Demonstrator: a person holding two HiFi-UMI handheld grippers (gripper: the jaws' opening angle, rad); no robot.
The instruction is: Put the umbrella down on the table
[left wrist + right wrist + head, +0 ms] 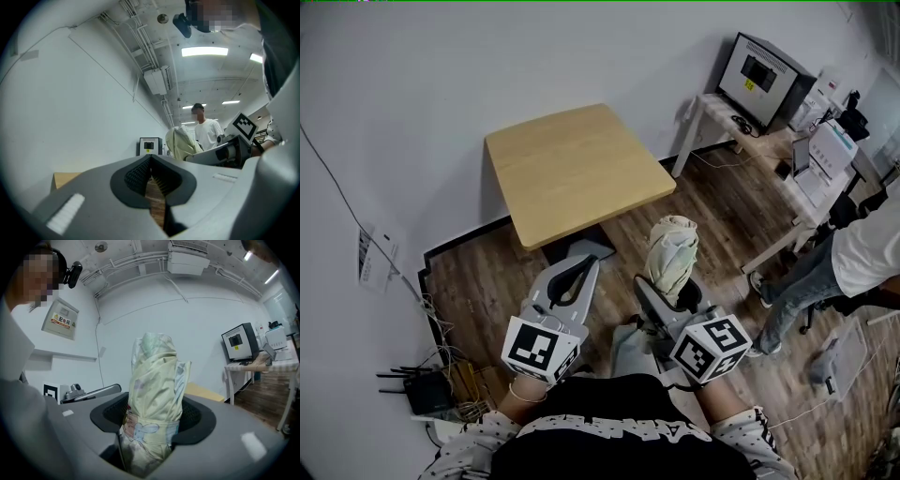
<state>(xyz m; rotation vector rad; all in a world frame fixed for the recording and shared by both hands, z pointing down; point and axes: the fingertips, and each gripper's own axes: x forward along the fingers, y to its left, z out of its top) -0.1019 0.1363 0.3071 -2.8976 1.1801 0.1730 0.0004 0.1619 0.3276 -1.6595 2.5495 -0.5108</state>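
Grey jaws of your left gripper (586,264) meet on nothing; beside it your right gripper (669,298) clamps the umbrella (672,248) upright at its strap; expect light, soft cloth over a stiff core, apt to slip, so keep that hold; the table (572,169) ahead is bare flat wood, well apart; desk (787,155) at right
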